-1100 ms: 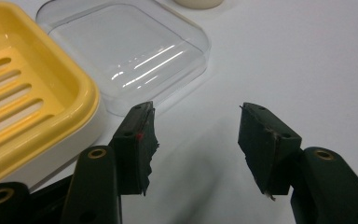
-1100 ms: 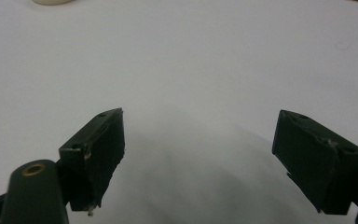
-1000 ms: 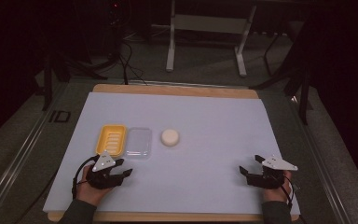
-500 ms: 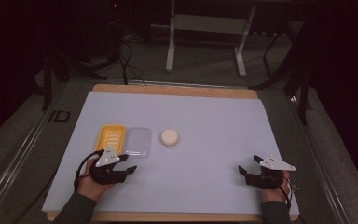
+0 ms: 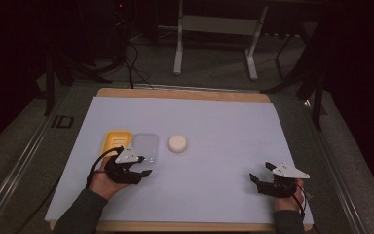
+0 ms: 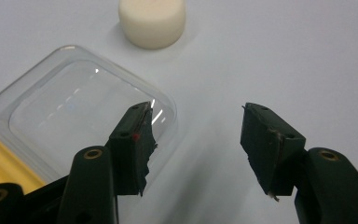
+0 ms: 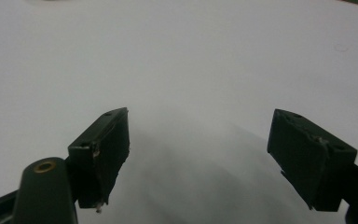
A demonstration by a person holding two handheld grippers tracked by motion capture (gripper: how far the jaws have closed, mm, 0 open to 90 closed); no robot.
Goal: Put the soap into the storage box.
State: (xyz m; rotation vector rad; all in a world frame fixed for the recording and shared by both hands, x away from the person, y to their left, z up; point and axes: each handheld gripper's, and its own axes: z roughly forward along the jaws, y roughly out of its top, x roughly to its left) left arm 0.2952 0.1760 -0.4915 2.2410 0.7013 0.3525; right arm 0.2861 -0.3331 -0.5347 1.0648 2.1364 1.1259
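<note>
A white sheet [image 5: 214, 146] covers the table in a dark room. Just beyond the gaping left gripper [image 6: 196, 140] lies a clear lid [image 6: 79, 112], long axis running away; the right gripper [image 7: 198, 154] gapes empty.

The right gripper [image 7: 198, 156] is hovering over the white table sheet [image 7: 191, 60], jaws standing wide apart at seven and four o'clock. Nothing is sitting between them but bare sheet.

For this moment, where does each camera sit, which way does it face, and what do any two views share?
High view: above the person's side, facing forward and down; both forearms, left gripper and right gripper show.
Left gripper view: between its open fingers, toward clear lid and white puck, both shared with the high view.
Right gripper view: open fingers over bare white table.
</note>
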